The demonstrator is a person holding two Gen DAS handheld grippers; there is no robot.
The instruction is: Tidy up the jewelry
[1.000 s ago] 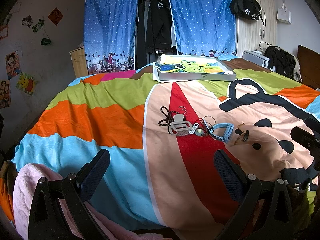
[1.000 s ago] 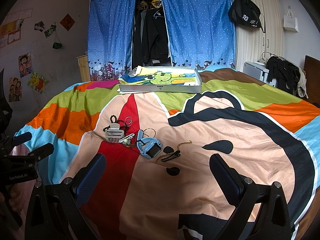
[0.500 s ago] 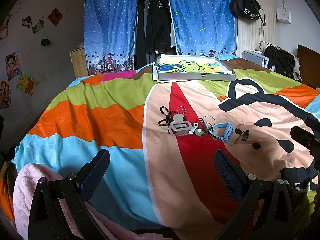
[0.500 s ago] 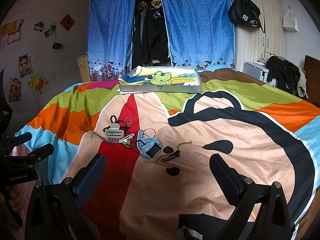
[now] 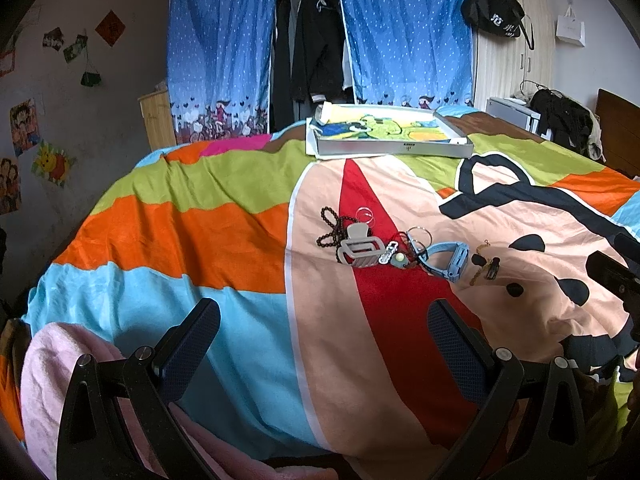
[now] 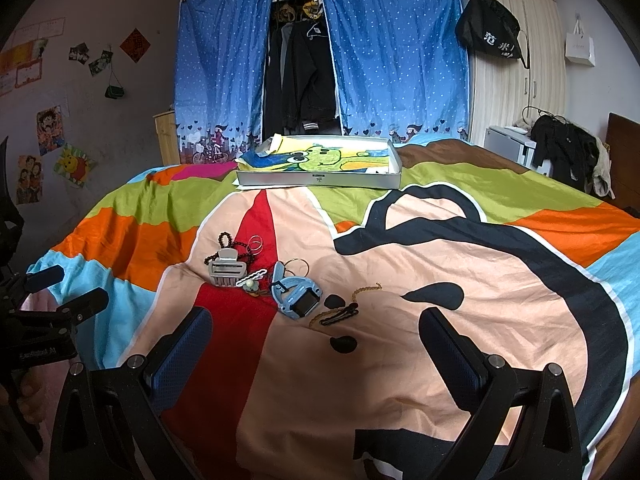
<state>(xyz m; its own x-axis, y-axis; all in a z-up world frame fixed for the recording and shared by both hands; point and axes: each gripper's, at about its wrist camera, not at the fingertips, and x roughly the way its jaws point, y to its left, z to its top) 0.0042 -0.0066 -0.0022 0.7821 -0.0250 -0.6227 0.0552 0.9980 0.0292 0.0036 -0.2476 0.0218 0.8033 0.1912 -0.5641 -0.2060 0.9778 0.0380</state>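
Observation:
A small heap of jewelry lies on the colourful bedspread [image 5: 200, 240]: a grey hair claw [image 5: 358, 246] [image 6: 226, 268], a dark bead bracelet [image 5: 329, 226] [image 6: 224, 240], thin rings [image 6: 256, 243], a blue watch [image 5: 450, 258] [image 6: 298, 298], a gold chain [image 6: 366, 290] and a black hair clip [image 6: 340, 316]. A flat silver box [image 5: 388, 136] [image 6: 320, 164] with a cartoon lining sits at the far edge of the bed. My left gripper [image 5: 324, 336] hovers open, short of the heap. My right gripper [image 6: 316, 340] is open too, just before the watch and clip.
Blue curtains [image 6: 392, 48] and hanging clothes stand behind the bed. A pink towel [image 5: 52, 364] lies under the left gripper. A cabinet with dark clothing [image 6: 560, 148] is at the right. The left gripper's body [image 6: 36, 320] shows at the right wrist view's left edge.

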